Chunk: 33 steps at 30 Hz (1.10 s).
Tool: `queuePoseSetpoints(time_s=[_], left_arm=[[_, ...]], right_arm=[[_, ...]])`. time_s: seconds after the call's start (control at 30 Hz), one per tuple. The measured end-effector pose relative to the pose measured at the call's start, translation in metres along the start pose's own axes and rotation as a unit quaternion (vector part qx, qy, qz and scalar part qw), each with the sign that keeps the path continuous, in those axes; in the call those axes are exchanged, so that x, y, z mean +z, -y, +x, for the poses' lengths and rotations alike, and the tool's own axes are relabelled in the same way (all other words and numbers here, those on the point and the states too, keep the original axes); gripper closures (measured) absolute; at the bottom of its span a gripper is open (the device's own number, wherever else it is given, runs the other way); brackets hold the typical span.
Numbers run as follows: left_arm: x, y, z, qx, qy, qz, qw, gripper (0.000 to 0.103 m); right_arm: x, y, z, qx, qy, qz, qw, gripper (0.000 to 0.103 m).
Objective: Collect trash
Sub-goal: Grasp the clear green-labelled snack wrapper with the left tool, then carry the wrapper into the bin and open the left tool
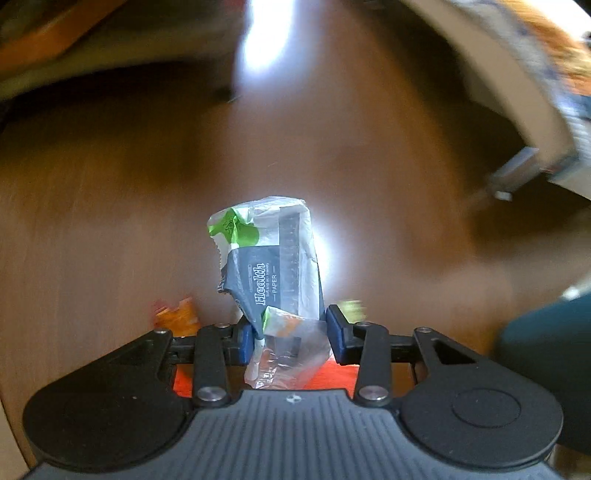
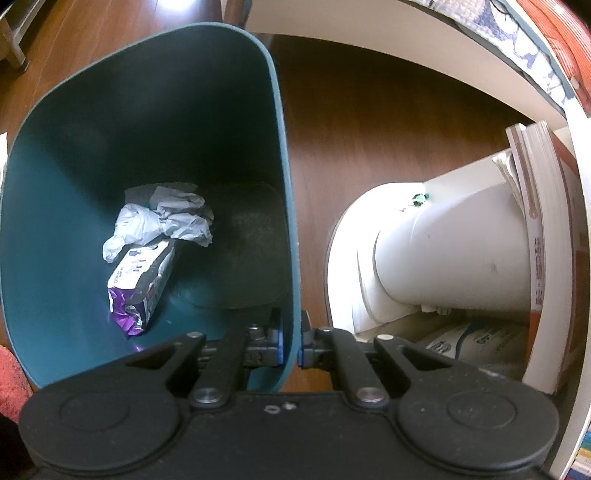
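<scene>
The crumpled tissue wrapper (image 1: 271,266) stands up between the blue pads of the left gripper (image 1: 291,332), which is partly closed and pinches its lower end above the brown floor (image 1: 110,206). The right gripper (image 2: 291,341) is pressed together on the teal bin (image 2: 284,206) rim, and inside lie crumpled paper (image 2: 166,221) and a purple packet (image 2: 142,280)

We see a dark wood floor (image 2: 354,122) with a bright glare (image 1: 264,35) on it, a white shelf (image 2: 369,37) along its far edge, and books (image 2: 543,236) upright at right.
</scene>
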<state>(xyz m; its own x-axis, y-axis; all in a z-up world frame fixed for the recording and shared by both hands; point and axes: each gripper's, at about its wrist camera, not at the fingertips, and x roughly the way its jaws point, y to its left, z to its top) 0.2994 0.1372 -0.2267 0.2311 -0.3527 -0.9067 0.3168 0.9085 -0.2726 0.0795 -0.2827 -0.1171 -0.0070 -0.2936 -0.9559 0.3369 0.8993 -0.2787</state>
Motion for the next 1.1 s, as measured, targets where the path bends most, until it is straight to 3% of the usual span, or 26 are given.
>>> queuePoseSetpoints(time_s=[0.07,0.17,0.23,0.33,0.4,0.5,0.7,0.83,1.1], left_arm=[[0.006,0.031,-0.022,-0.03,0.018,0.039,0.9986,0.065],[0.014,0.094,-0.063,-0.073,0.056,0.131,0.9871,0.065],[0.013,0.141,-0.09,-0.118,0.082,0.193,0.9706,0.065],[0.006,0.201,-0.115,-0.172,0.089,0.279,0.9404,0.065],[-0.004,0.238,-0.123,-0.204,0.082,0.333,0.9168,0.065],[-0.017,0.278,-0.111,-0.236,0.05,0.374,0.8958,0.065],[-0.047,0.33,-0.074,-0.231,-0.012,0.414,0.8804,0.065],[-0.064,0.348,-0.053,-0.203,-0.021,0.441,0.8737,0.065],[-0.067,0.366,-0.012,-0.141,-0.035,0.453,0.8795,0.065]], right_arm=[[0.0,-0.001,0.0,-0.002,-0.003,-0.004,1.0,0.096],[0.003,-0.005,0.0,-0.006,-0.007,-0.006,1.0,0.096],[0.003,-0.009,-0.003,-0.011,0.003,-0.002,1.0,0.096],[0.006,-0.008,-0.005,-0.014,0.012,-0.001,1.0,0.096],[0.008,-0.007,-0.004,-0.016,0.011,-0.005,1.0,0.096],[0.009,-0.009,-0.006,-0.02,0.005,-0.014,1.0,0.097],[0.01,-0.014,-0.009,-0.024,0.014,-0.031,0.999,0.096],[0.011,-0.01,-0.006,-0.025,0.02,-0.03,0.999,0.097],[0.012,-0.009,-0.01,-0.021,0.037,-0.022,0.999,0.097]])
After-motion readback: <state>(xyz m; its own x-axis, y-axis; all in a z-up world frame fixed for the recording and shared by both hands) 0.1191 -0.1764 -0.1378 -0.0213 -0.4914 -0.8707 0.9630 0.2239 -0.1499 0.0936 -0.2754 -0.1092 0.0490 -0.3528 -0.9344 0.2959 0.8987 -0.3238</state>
